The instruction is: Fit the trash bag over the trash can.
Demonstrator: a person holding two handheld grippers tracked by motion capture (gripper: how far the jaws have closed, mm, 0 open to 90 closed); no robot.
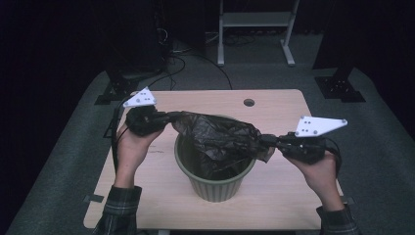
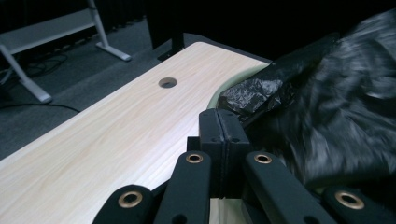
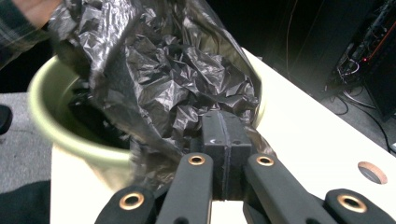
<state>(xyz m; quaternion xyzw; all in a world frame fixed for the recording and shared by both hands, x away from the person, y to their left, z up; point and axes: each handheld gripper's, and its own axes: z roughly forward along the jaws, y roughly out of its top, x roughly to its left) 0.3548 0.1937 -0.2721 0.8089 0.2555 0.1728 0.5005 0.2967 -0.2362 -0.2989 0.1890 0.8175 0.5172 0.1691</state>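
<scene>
A black bag [image 1: 218, 139] hung stretched over a green bin [image 1: 215, 183] that stood near the middle of the bench [image 1: 279, 105]; its lower part dropped inside the bin, while its upper edge was drawn out to both sides above the rim.

The left gripper [image 1: 169, 117], held in the person's left hand [image 1: 132, 144], was at the bag's left edge; in the left gripper view its fingers [image 2: 210, 126] were pressed together, with a crumpled fold of the bag [image 2: 261, 95] running out from their tips, so they pinched the plastic; the pale rim of the bin [image 2: 224, 88] curved just beyond them, and a round hole [image 2: 167, 82] showed farther off in the bench [image 2: 93, 140].

The right gripper [image 1: 269, 141], in the right hand [image 1: 320, 171], was at the bag's right edge, just outside the bin's rim; in the right gripper view its fingers [image 3: 215, 130] were likewise closed flat against each other, pinching wrinkled plastic that bunched around them; the bag [image 3: 163, 79] rose from there and spread across the bin [image 3: 60, 130], whose mouth lay partly open to the left; the bench [image 3: 299, 121] ran off to the right.

A grey plate topped each gripper in the high view; checked sleeves [image 1: 120, 208] came in from the bottom.
</scene>
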